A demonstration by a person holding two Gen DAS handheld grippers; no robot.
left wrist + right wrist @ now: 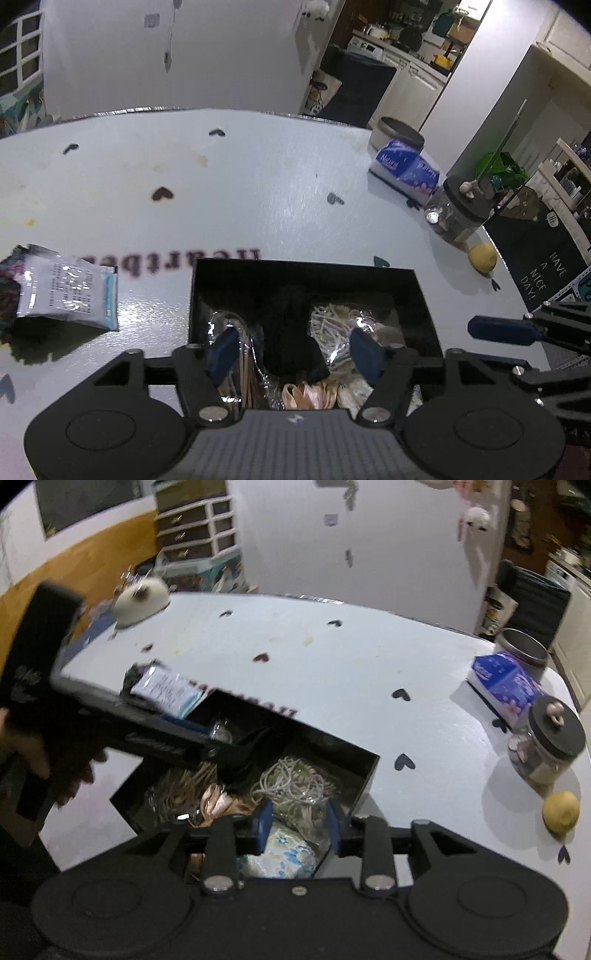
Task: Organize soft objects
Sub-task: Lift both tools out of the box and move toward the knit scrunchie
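A black open box (306,267) sits on the white table (258,177) and holds several soft things: a black fabric piece (291,343), bagged cords (332,325), a peach ribbon (306,395). My left gripper (295,354) is open, its blue pads hanging over the box with the black fabric between them, not squeezed. My right gripper (301,827) is open over the near side of the box (369,771), above a floral packet (284,853) and cord bag (291,779). A white sachet (66,291) lies left of the box.
A blue tissue pack (404,168), a round tin (399,134), a lidded glass jar (458,214) and a lemon (482,256) stand at the table's right. A cream teapot (142,600) is at the far left edge. The right gripper's finger (506,330) shows beside the box.
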